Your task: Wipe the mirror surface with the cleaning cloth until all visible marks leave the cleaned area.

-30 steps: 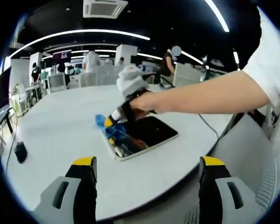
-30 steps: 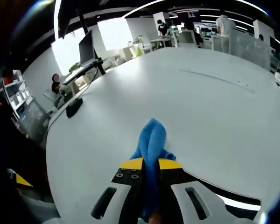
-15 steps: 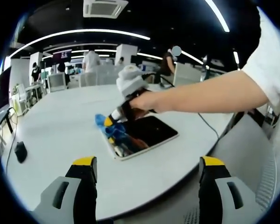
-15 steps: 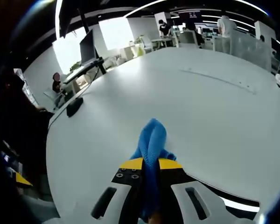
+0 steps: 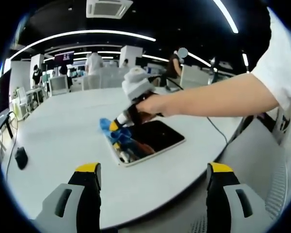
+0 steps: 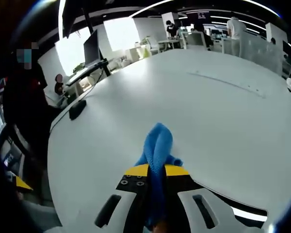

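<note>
Across the white surface, the right claw grips the blue cleaning cloth at the mirror's edge, while the left claw hangs spread apart, short of it.

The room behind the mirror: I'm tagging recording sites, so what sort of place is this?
Probably an open-plan office or lab: a big white table, a monitor on a side desk, long ceiling light strips and a ceiling air-conditioning vent.

Left gripper: jaws spread wide, holding nothing, above the white table.
Mirror: flat on the table.
Right gripper: pressing the blue cleaning cloth on the mirror's edge.
</note>
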